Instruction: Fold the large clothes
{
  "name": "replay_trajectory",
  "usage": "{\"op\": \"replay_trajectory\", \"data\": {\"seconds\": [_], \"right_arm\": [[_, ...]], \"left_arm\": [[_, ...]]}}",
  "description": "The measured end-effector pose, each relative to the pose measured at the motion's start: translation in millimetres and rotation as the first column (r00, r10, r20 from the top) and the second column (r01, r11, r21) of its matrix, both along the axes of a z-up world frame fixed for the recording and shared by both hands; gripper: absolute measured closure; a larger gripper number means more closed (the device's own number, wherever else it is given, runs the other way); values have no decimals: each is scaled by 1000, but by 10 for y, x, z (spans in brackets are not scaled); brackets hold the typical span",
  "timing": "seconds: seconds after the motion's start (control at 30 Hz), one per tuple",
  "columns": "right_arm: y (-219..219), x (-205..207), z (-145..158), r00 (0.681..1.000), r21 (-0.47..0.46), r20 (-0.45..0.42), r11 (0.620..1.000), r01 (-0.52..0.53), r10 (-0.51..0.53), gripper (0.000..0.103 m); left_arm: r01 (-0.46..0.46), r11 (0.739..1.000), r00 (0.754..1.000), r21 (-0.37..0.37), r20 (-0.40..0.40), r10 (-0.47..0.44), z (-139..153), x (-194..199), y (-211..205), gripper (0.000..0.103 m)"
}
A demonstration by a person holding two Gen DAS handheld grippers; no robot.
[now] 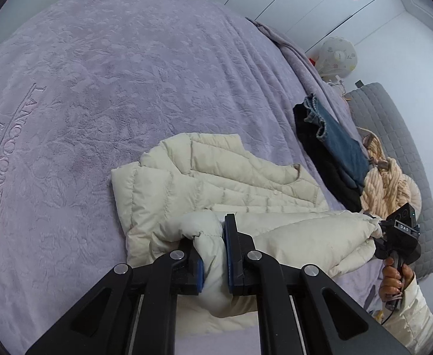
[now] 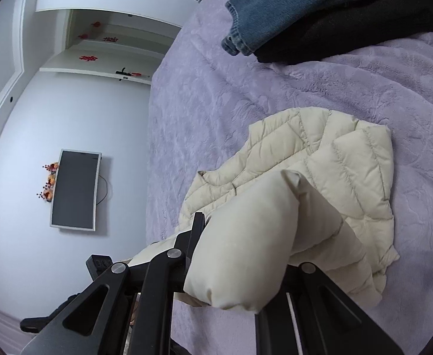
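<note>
Surface: lilac embossed bedspread [image 1: 104,94], white wardrobes behind. Item: cream puffer jacket [image 1: 216,177], part-folded at the near edge; light, soft, springy, slick shell, best gripped at hem or seams. Left gripper [image 1: 213,254] clamped on a bunched fold. Right gripper [image 2: 243,254] grips jacket edge; its right finger hidden by fabric.

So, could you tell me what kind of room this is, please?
Most likely a bedroom: the jacket lies on a bed's purple blanket, with a wardrobe beyond and a wall-mounted TV.
</note>
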State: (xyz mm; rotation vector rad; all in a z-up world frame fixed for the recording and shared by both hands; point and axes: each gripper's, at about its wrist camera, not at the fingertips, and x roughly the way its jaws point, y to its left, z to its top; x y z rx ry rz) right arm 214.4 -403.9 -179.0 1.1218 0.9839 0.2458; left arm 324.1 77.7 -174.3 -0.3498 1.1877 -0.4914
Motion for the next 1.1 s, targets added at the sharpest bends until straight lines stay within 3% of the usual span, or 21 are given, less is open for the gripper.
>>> {"op": "replay_trajectory", "data": {"seconds": [0.23, 0.47, 0.57, 0.6, 0.63, 0.67, 0.7, 0.73, 0.8, 0.97, 1.1], "right_arm": [[-39, 315, -616, 997, 5, -60, 999, 44, -44, 90], [-43, 436, -686, 996, -18, -77, 999, 41, -42, 89], [-24, 459, -623, 996, -44, -77, 999, 31, -35, 88], [-26, 464, -613, 996, -50, -78, 998, 30, -34, 88], [-25, 464, -609, 996, -54, -81, 998, 31, -35, 88], [-31, 463, -608, 996, -57, -83, 998, 33, -38, 85], [-38, 459, -607, 995, -63, -86, 997, 37, -42, 78], [-46, 456, -602, 995, -67, -86, 997, 41, -47, 72], [-59, 449, -563, 996, -71, -75, 996, 51, -57, 39], [-65, 415, -306, 997, -140, -44, 989, 54, -61, 36], [-12, 287, -59, 999, -236, -26, 971, 31, -38, 36]], "left_arm": [[-6, 997, 1000, 81, -1, 7, -441, 196, -152, 92], [-24, 992, 999, 122, -31, 28, -409, 239, -146, 91], [-31, 984, 999, 177, 19, 28, -243, 182, -150, 79], [-35, 980, 999, 194, 40, 28, -188, 162, -151, 61], [-50, 976, 997, 213, 71, 35, -129, 133, -142, 26], [-84, 965, 991, 248, 118, 56, -62, 95, -130, 9], [-116, 953, 982, 278, 174, 69, 6, 48, -121, 0], [-115, 950, 978, 291, 201, 57, 49, 22, -123, 0], [-109, 944, 979, 311, 199, 48, 80, 19, -134, 0], [-112, 928, 964, 356, 265, 15, 238, -97, -213, 0], [-55, 941, 962, 334, 269, -39, 301, -239, -359, 0]]}}
